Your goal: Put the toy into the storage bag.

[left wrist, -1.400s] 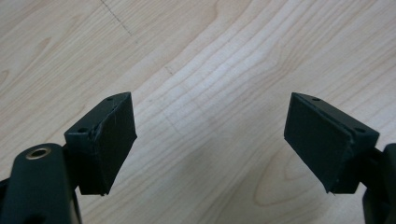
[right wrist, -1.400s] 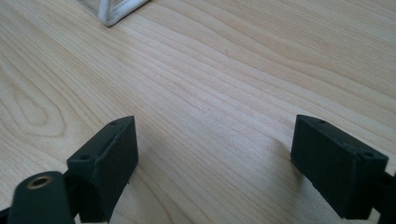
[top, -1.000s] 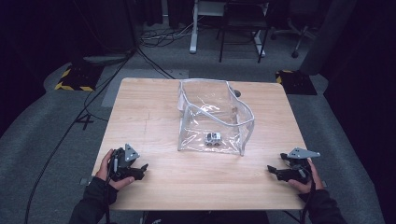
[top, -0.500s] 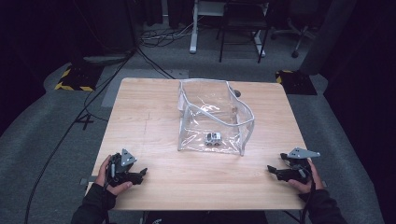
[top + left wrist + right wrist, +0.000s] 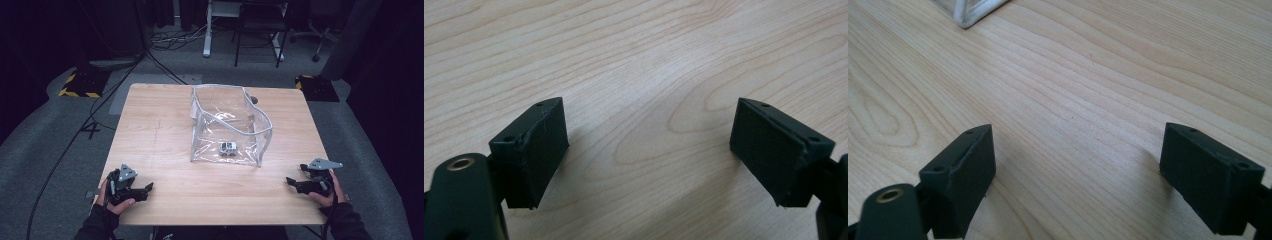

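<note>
High view: my left gripper [image 5: 146,190] has slid toward the table's [image 5: 165,125] near edge, away from the pouch [image 5: 227,125] holding the car [image 5: 228,148]; both grippers gape empty, right gripper [image 5: 291,182] idle — nothing started.

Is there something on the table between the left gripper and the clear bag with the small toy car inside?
Nothing visible. Bare wooden table lies between the left gripper and the clear bag. The toy car sits inside, behind the bag's transparent wall.

Wooden table [image 5: 165,125], grey carpet, floor cables [image 5: 165,70], chair legs [image 5: 257,30] beyond.
</note>
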The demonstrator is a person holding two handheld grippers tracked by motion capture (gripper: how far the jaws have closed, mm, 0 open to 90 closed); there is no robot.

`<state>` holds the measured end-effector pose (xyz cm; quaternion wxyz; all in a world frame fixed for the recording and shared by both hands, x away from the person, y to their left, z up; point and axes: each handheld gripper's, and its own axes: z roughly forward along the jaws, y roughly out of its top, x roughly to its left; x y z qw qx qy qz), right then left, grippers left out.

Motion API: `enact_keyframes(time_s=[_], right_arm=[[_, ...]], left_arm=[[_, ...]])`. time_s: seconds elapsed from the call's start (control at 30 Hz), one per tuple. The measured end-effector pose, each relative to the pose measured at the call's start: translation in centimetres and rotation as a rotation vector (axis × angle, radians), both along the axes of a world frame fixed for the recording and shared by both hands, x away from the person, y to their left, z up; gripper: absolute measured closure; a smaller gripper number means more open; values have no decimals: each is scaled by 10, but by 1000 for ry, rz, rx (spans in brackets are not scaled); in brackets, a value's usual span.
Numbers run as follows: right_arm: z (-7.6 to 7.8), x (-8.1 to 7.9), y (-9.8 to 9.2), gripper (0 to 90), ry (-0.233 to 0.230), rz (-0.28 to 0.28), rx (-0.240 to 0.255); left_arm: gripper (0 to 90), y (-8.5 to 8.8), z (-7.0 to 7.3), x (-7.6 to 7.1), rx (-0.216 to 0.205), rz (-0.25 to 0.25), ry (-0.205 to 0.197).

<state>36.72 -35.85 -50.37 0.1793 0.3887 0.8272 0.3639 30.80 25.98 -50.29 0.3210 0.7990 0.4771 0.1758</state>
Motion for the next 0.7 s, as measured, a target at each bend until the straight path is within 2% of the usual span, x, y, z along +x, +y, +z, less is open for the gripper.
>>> enact_keyframes(time_s=[0.1,0.7], right_arm=[[0,0,0,147,0,0,0],[0,-1,0,148,1,0,-1]], left_arm=[[153,2,-1,-1,-2,12,-6],[148,2,-1,-1,1,13,-7]])
